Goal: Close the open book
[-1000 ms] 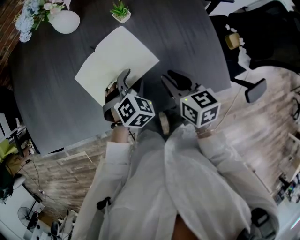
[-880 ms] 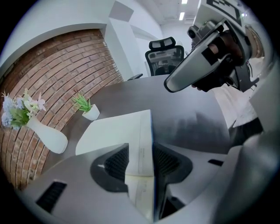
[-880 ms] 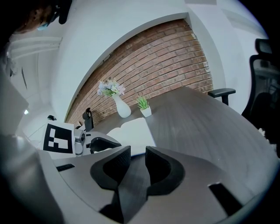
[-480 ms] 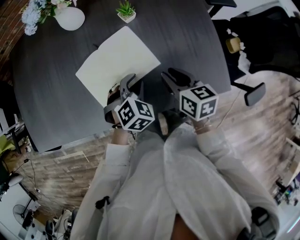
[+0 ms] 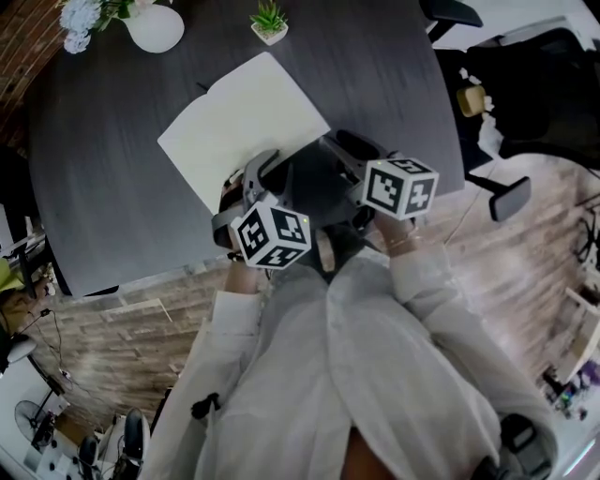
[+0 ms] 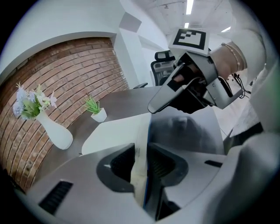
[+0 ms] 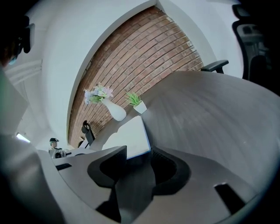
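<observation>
Closing of the left gripper (image 6: 141,151) is the change. Its jaws, wide 1 second ago, have just come together on the near edge of the open book (image 5: 239,122). That gripper's own view shows a thin stack of pages with a blue cover edge standing upright, pinched between the 2 pads. Ahead and to the left of that gripper the white page lies flat on the dark table (image 5: 112,187). To its right a grey, shadowed leaf stands raised, so 1 half of the book looks already lifted off the table.

The right gripper (image 7: 139,151) has edged in toward the book from the right, and its jaws have just been opening. They stand apart and hold nothing. The book's blue-edged corner lies just ahead of the tips, untouched as far as its view shows. A white vase (image 5: 155,26) and a small potted plant (image 5: 270,21) stand well beyond both grippers.

My reading is that the grasp is made. Folding the lifted half over onto the flat page is the step that remains, and the right gripper is free to steady or press.
</observation>
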The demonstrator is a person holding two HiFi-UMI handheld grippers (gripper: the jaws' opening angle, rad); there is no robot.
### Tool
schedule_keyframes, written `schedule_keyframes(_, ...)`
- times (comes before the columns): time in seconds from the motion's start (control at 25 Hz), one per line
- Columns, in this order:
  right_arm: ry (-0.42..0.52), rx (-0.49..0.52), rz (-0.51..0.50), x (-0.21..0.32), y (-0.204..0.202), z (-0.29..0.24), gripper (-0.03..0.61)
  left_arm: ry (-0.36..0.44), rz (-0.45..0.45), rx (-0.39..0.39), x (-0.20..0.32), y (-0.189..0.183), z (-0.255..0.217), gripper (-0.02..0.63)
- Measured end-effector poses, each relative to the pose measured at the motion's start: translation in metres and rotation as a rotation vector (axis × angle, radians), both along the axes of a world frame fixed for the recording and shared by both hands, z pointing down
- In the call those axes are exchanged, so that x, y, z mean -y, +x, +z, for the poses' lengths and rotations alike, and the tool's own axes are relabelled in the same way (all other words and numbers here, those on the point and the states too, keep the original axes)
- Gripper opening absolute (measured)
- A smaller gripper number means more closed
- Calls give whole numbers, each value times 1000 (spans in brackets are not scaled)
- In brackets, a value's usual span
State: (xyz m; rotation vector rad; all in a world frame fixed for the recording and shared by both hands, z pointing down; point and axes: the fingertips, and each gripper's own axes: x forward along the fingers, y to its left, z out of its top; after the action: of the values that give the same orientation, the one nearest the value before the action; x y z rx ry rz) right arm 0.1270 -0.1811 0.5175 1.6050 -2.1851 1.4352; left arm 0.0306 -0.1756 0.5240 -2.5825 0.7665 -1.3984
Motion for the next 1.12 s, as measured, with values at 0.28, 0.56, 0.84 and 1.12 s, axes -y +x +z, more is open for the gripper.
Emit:
schedule_keyframes(0.28,-44,48,6,17,-5,8,163,2,-12,-20,0,0,-3,91)
schedule_keyframes(0.56,-64,154,-44,27,-17,7,163,6,-27,-32,0,-1,-5,87)
schedule_keyframes(0.84,-67,149,-80,30,-15,-1,163,2,-54,-52,2,-2,-6,84)
schedule_keyframes(1.12,-51,255,-56,31,-12,-17,134,-8,-82,-68,0,-4,-3,77)
